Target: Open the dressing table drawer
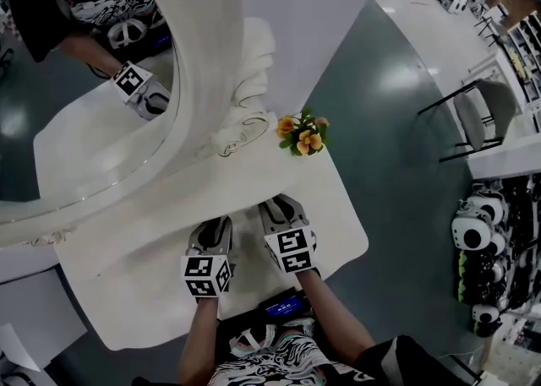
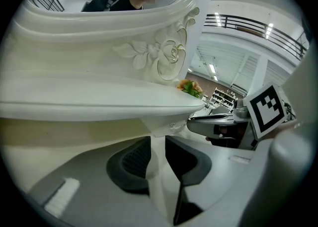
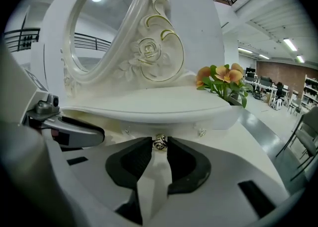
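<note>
A white dressing table [image 1: 144, 274] with an oval mirror [image 1: 76, 122] fills the head view. Both grippers rest at its front edge, close side by side. My right gripper [image 1: 279, 207] [image 3: 159, 147] points at the drawer front [image 3: 141, 123] under the table top. A small metal drawer knob [image 3: 159, 142] sits between its fingertips and fills the gap. My left gripper [image 1: 215, 229] [image 2: 157, 147] stands open just left of it, below the top's edge. Only the white front shows in its gap, with a carved bracket [image 2: 169, 127] just beyond.
A small bunch of orange flowers [image 1: 302, 133] [image 3: 224, 83] stands at the table top's right back corner. A chair [image 1: 483, 114] and shelves with white helmets [image 1: 475, 236] stand on the grey floor to the right. The mirror reflects the person and a gripper.
</note>
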The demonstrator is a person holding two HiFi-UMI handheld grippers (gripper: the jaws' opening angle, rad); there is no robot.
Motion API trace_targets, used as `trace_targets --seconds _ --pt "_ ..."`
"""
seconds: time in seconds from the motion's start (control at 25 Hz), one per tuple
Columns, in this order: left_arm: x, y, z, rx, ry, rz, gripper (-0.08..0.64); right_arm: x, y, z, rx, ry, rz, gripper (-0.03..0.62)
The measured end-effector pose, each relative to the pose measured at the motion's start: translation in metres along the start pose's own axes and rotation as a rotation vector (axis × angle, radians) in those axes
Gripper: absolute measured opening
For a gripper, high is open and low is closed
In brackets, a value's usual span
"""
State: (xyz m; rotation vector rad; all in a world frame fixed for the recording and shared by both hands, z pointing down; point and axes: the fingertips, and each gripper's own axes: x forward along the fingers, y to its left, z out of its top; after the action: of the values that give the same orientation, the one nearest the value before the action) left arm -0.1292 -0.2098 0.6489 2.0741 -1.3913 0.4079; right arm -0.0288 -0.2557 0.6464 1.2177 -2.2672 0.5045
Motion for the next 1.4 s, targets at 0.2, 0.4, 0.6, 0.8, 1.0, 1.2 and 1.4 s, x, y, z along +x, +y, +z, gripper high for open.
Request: trace_targets --seconds 0.2,0.4,0.6,0.8,1.0,1.2,1.4 --pt "0.000 -0.003 0.001 0.007 0.001 -0.005 0.087 -0.005 -0.001 -0.007 0.000 0.019 -0.010 0.095" --pt "-0.001 -0.004 0.001 0.012 -0.001 -0.005 0.086 -0.016 0.001 -0.015 0.005 0.019 -0.011 0.095" --pt "-0.003 -0.009 0.002 0.016 -0.006 -0.012 0.086 -0.030 0.006 -0.024 0.014 0.027 -0.015 0.095" --pt "-0.003 -0.012 0.003 0.026 -0.007 -0.016 0.086 -0.042 0.007 -0.035 0.015 0.040 -0.019 0.095" --pt "-0.004 -0.015 0.005 0.027 -0.013 -0.018 0.086 -0.046 0.007 -0.039 0.016 0.042 -0.024 0.097" --pt "-0.009 -0.014 0.006 0.030 -0.023 -0.012 0.086 -0.049 0.008 -0.041 0.034 0.038 -0.032 0.097" --pt "-0.016 -0.018 0.009 0.026 -0.039 -0.023 0.094 -0.053 0.008 -0.046 0.056 0.050 -0.034 0.143"
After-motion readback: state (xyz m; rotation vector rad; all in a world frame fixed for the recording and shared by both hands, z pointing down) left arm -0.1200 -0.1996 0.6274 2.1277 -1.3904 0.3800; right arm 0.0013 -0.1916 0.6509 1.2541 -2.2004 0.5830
